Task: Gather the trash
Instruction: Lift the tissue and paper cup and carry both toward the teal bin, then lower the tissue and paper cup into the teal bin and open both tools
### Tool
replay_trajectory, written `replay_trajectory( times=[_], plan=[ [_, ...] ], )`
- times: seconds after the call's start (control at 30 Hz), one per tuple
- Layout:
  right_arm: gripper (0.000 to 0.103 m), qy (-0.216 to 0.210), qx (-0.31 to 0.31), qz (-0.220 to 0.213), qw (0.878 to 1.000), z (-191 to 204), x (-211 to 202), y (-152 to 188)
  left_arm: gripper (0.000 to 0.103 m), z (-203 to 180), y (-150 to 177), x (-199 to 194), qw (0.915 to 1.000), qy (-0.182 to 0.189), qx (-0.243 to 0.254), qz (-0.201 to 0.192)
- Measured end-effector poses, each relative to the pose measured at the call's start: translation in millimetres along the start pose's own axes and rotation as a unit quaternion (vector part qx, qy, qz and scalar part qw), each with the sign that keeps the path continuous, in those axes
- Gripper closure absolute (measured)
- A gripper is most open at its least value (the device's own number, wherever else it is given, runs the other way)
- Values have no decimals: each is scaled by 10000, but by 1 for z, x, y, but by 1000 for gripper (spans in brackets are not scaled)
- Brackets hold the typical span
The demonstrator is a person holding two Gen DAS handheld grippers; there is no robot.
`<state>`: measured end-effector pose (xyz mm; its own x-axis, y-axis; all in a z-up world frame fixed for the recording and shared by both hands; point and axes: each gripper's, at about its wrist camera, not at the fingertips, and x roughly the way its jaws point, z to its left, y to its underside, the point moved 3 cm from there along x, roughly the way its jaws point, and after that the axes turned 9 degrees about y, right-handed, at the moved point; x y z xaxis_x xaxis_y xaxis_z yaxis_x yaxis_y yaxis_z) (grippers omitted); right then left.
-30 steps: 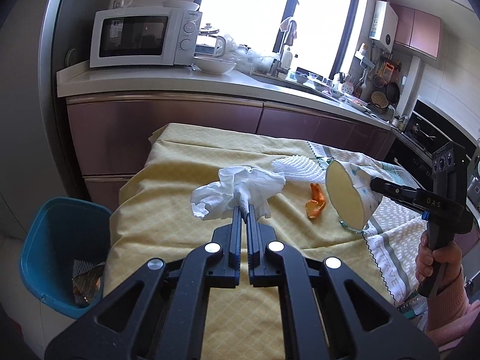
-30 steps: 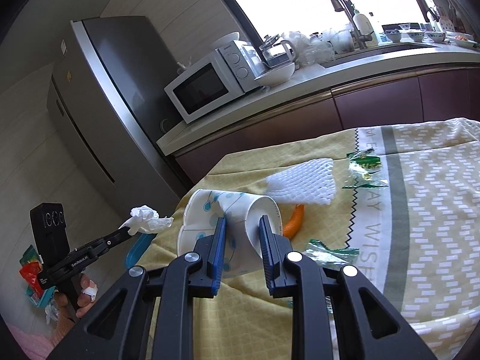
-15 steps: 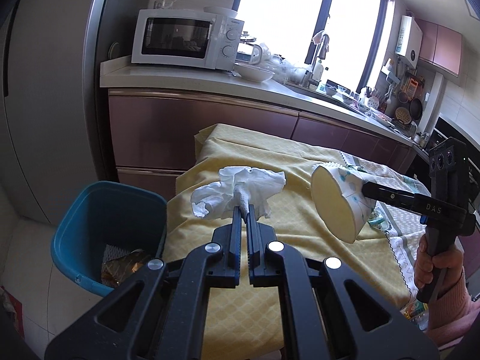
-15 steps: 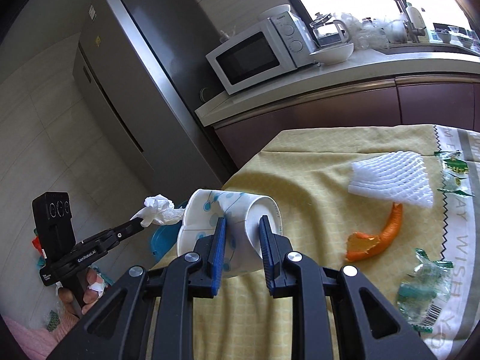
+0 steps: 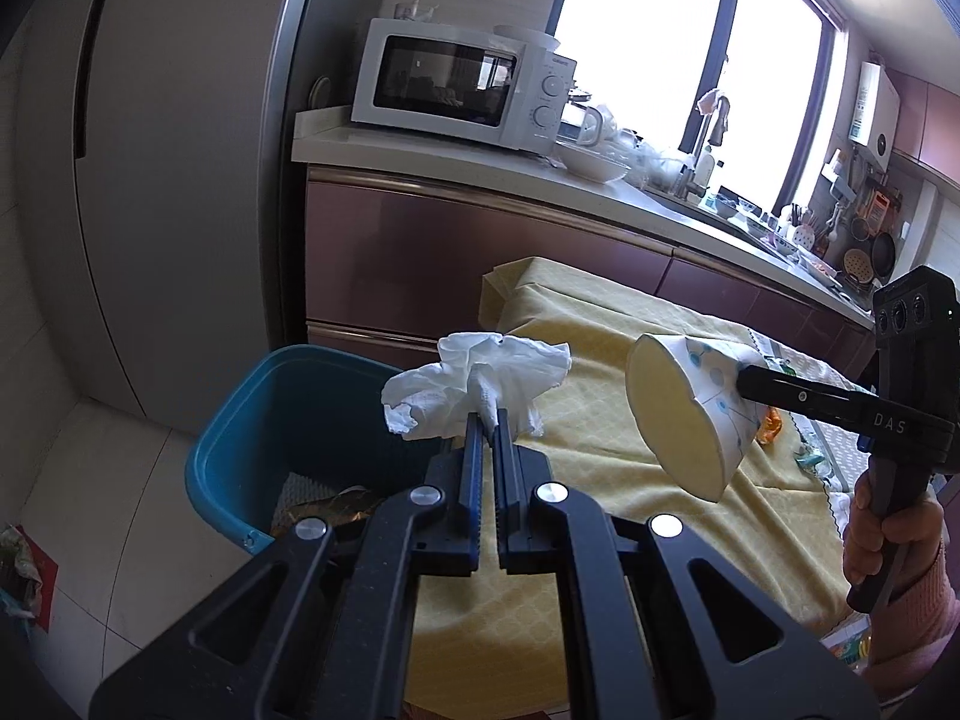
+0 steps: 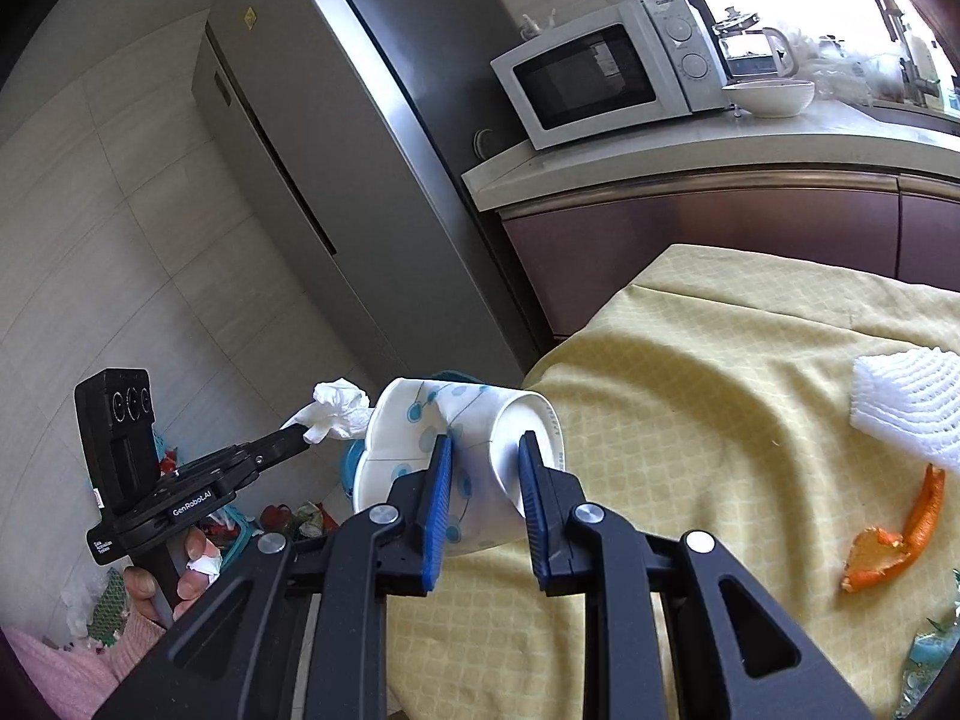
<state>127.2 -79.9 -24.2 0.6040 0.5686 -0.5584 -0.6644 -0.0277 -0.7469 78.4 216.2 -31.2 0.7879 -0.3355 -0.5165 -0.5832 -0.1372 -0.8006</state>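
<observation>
Both loads have swung off the bench toward the blue bin (image 5: 288, 420): left gripper (image 5: 487, 426) pinching the tissue (image 5: 480, 381), right gripper (image 6: 483, 468) clamping the paper cup (image 6: 468, 438); dropping comes next.

This was a home kitchen: a white microwave (image 5: 462, 93) sat on a pale counter over maroon cabinets (image 5: 468, 252), beside a tall steel refrigerator (image 6: 336, 138), with a sink faucet (image 5: 714, 126) under a bright window (image 5: 708, 48).

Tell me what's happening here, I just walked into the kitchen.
A person is clearing trash off the table. The left gripper pinches a crumpled tissue above the blue bin; the right gripper holds a paper cup at the table edge. Orange peel and foam netting lie on the yellow tablecloth.
</observation>
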Motion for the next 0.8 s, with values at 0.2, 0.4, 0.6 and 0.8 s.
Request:
replay_trajectory(
  times=[0.2, 0.4, 0.6, 0.8],
  plan=[
    [82, -123, -169, 118, 9997, 19, 18, -6, 99, 18, 1, -6, 9998, -136, -133, -38],
    [82, -214, -279, 242, 9991, 32, 37, -11, 99, 29, 2, -6, 9994, -254, -221, -34],
    [82, -262, -353, 325, 9985, 43, 51, -14, 99, 39, 3, -1, 9988, -362, -314, 15],
    [82, -285, -381, 403, 9981, 50, 63, -18, 99, 45, 5, 5, 9982, -448, -387, 54]
  ],
)
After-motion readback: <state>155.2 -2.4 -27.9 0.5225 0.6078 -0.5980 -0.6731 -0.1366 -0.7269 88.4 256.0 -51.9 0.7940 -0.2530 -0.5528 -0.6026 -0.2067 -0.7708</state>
